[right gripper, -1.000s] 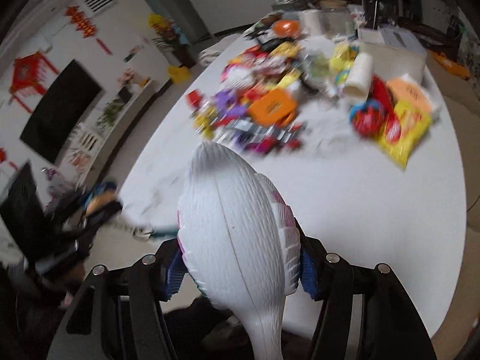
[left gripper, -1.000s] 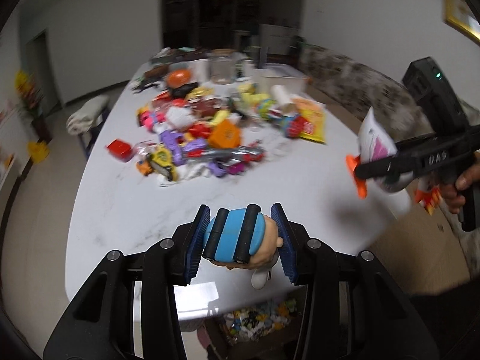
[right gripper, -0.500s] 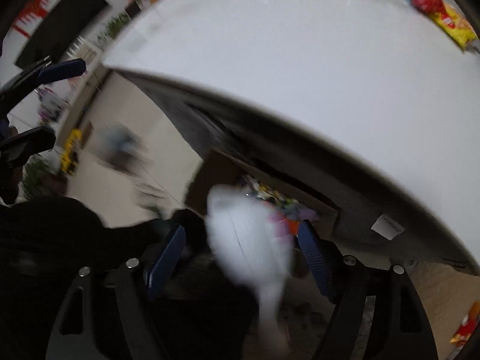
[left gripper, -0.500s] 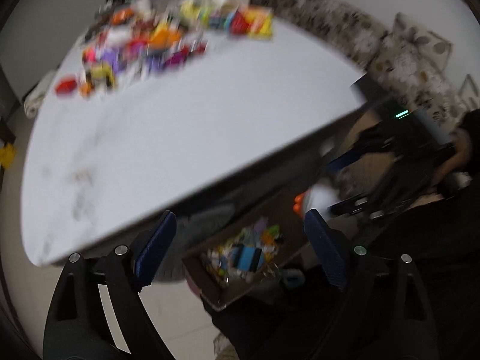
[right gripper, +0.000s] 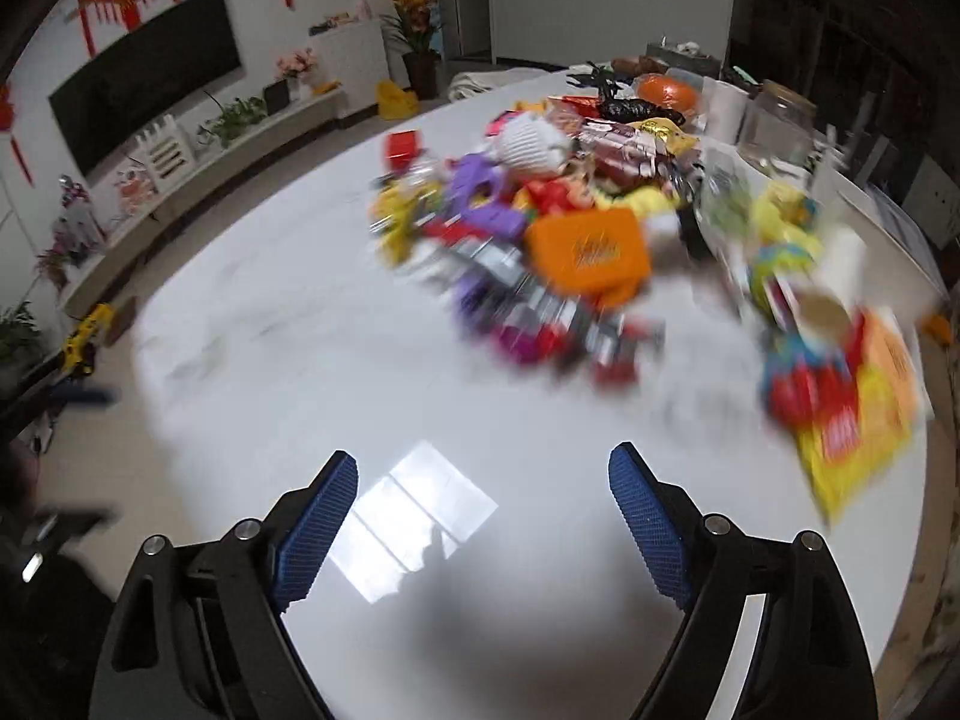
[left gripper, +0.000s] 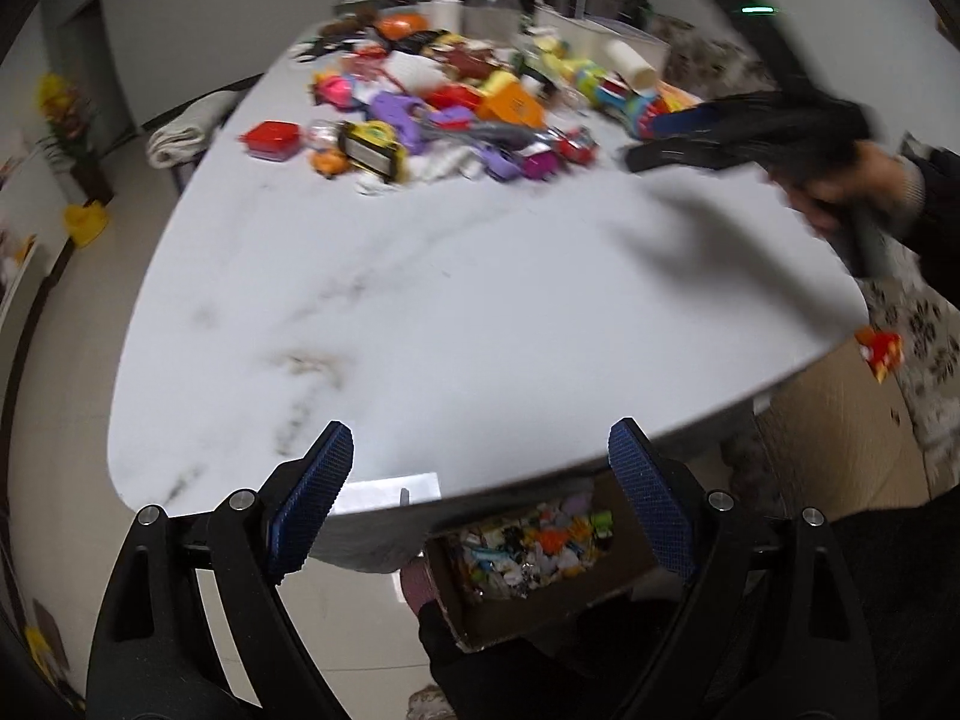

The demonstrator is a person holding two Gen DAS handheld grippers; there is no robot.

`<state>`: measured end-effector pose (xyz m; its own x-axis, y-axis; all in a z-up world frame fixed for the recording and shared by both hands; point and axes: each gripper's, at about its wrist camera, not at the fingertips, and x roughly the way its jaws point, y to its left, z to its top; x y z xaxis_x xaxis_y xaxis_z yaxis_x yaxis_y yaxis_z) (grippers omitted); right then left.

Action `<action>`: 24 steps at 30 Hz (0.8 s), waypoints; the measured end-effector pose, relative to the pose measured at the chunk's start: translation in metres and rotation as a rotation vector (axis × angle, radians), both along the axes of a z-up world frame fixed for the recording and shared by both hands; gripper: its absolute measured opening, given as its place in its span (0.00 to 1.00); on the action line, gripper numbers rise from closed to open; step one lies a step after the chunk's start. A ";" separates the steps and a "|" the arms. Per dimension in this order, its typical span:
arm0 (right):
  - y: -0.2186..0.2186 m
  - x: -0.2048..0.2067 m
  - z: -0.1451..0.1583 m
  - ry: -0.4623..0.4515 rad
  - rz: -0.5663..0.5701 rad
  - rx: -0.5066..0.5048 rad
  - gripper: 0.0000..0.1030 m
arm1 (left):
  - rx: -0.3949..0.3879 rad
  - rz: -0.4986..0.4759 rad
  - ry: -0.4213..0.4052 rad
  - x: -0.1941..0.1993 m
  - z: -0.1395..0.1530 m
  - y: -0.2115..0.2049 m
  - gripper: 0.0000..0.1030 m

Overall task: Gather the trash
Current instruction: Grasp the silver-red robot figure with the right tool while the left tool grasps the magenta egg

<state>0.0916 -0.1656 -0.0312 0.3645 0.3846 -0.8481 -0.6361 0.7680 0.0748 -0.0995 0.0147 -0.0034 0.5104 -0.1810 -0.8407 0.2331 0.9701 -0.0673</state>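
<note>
**A:** Two tools, and both are empty now. The left tool [left gripper: 480, 501] has its blue pads wide apart, with nothing between them. The right tool [right gripper: 483, 516] is the same, and its jaws have just been opening.

**B:** Why does the left one hang at the near edge of the bench [left gripper: 456, 312]?

**A:** I think because the cardboard box [left gripper: 528, 564] stands on the floor under that edge, at 6 o'clock in the left view. It already holds many small coloured pieces, so it serves as the collecting place. The remaining trash pile [left gripper: 456, 114] lies at 12 o'clock, far across the white top and well apart from both tools.

**B:** And what differs from one second ago?

**A:** Then the left tool clamped a small blue and black toy, and the right tool held a white ribbed package. Both things are gone from the jaws, probably dropped into the box. In the left view the right tool [left gripper: 672, 138] now points toward the pile at 2 o'clock, blurred, held by a hand [left gripper: 852, 192]. I judge that it goes for the next piece.
</note>
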 end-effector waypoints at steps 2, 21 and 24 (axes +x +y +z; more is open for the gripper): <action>0.015 0.039 -0.013 0.018 0.025 -0.045 0.82 | -0.010 0.038 -0.009 0.007 0.004 0.005 0.83; -0.102 -0.030 -0.013 0.279 -0.302 0.243 0.75 | 0.039 -0.014 -0.091 0.094 -0.017 -0.046 0.83; -0.142 -0.060 -0.004 0.274 -0.421 0.271 0.75 | 0.060 -0.043 -0.115 0.129 -0.026 -0.080 0.83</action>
